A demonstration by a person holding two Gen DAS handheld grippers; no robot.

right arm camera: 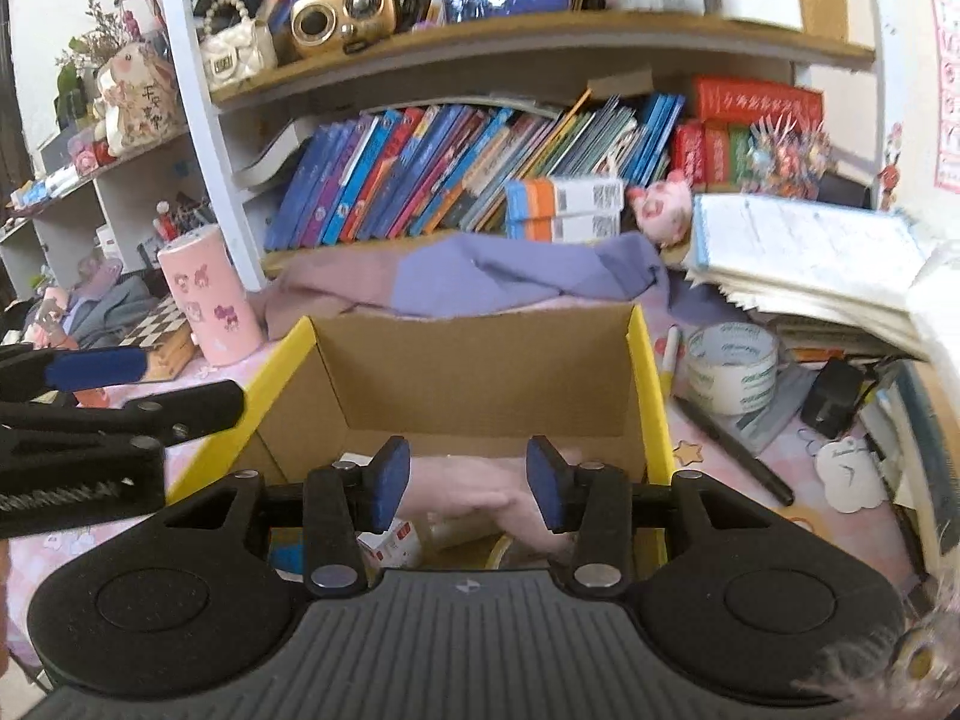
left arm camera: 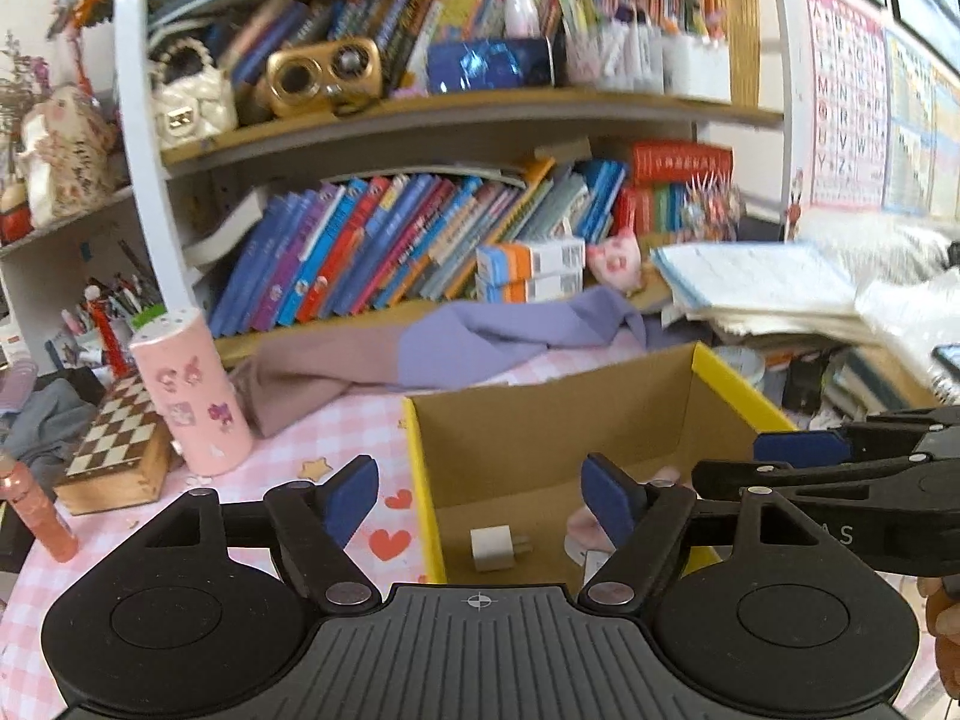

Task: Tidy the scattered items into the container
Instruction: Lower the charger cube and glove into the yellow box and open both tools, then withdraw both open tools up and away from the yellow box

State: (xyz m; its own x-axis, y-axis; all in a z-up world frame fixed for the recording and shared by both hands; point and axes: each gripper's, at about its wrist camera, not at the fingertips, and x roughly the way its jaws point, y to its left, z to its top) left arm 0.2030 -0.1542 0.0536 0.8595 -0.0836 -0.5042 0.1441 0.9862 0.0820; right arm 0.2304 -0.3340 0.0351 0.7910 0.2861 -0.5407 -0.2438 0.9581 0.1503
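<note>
A yellow-rimmed cardboard box [left arm camera: 738,387] stands on the pink checked table; it also shows in the right wrist view [right arm camera: 480,372]. Inside lie a white charger plug [left arm camera: 493,547], a pink soft item [right arm camera: 474,492] and a small red-and-white box [right arm camera: 393,540]. My left gripper [left arm camera: 480,498] is open and empty over the box's left wall. My right gripper [right arm camera: 468,489] is open above the pink item inside the box, not gripping it. The right gripper also shows in the left wrist view [left arm camera: 840,462].
A pink cylinder [left arm camera: 192,396] and a chessboard box [left arm camera: 117,450] stand left of the box. A tape roll [right arm camera: 732,369], a white pen [right arm camera: 669,348], a black marker [right arm camera: 732,450] and a white tag [right arm camera: 849,474] lie to the right. A purple cloth [right arm camera: 492,276], paper stacks [right arm camera: 810,264] and bookshelves stand behind.
</note>
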